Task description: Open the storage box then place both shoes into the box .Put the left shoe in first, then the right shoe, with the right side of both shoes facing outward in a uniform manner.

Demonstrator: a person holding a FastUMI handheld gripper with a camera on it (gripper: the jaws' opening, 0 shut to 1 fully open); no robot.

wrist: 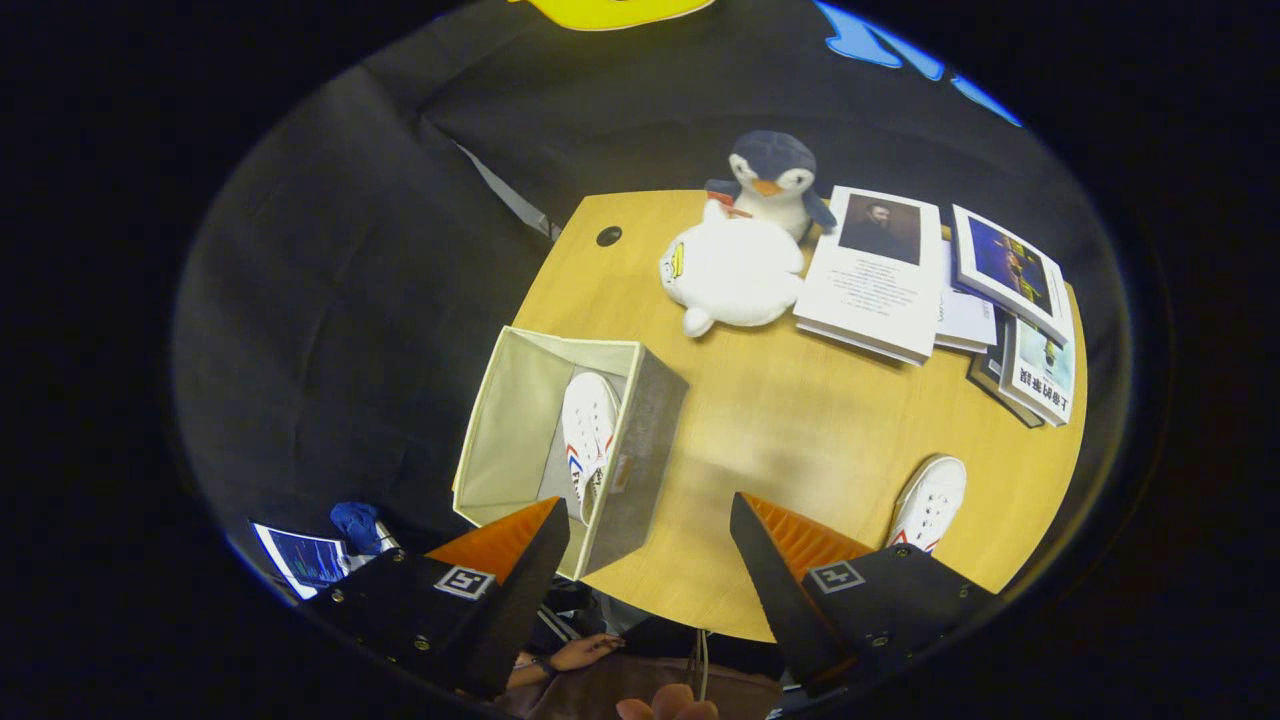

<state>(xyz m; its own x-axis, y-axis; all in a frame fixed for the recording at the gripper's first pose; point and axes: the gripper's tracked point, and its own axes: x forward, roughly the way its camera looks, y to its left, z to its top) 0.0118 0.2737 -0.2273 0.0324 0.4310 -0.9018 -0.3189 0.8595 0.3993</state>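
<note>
The box [560, 440] is open with one shoe [588, 435] inside. The other shoe [932, 503] waits on the surface [790, 420]. The gripper [650, 545] jaws are spread wide, holding nothing.

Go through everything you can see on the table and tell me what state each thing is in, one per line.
Box: open, one shoe inside.
Shoe in box: on its side against the box wall.
Second shoe: on the table, beyond the tool's finger, not boxed yet.
Tool: open, holding nothing, above the table.
Penguin: upright.
White plush: lying down.
Books: closed, some overlapping.
</note>
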